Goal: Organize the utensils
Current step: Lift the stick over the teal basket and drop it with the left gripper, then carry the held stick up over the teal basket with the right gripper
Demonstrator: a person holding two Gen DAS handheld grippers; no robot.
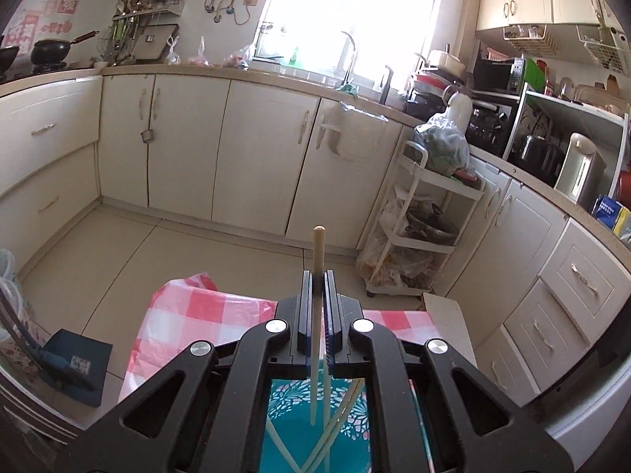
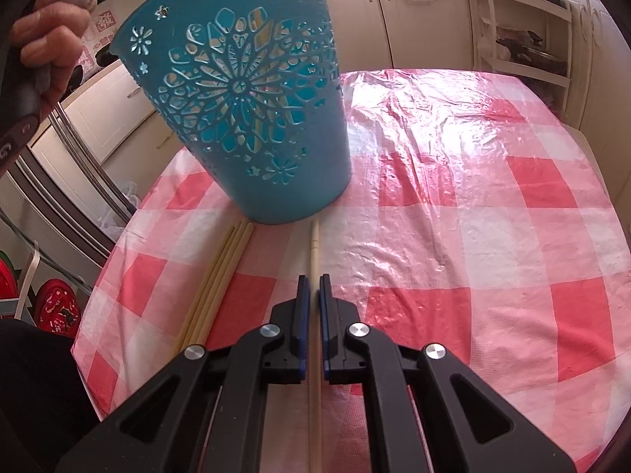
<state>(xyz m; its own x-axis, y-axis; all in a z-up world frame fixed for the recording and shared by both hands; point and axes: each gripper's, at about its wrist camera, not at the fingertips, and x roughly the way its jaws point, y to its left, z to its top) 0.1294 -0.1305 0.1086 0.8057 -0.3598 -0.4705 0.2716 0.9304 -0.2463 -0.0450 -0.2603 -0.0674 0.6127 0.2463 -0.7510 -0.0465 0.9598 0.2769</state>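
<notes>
Centrally, blue basket (image 2: 252,110) near table (image 2: 473,236) edge; right side open.

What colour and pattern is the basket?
Teal-blue basket with cut-out flower patterns on its wall; it shows best in the right wrist view.

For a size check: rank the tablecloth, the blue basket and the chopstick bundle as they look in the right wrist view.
1. Checked tablecloth
2. Blue basket, though nearness may inflate it
3. Chopstick bundle

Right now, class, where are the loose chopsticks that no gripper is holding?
In the right wrist view, the loose chopsticks lie bundled on the checked tablecloth, left of the right gripper and just before the blue basket.
</notes>
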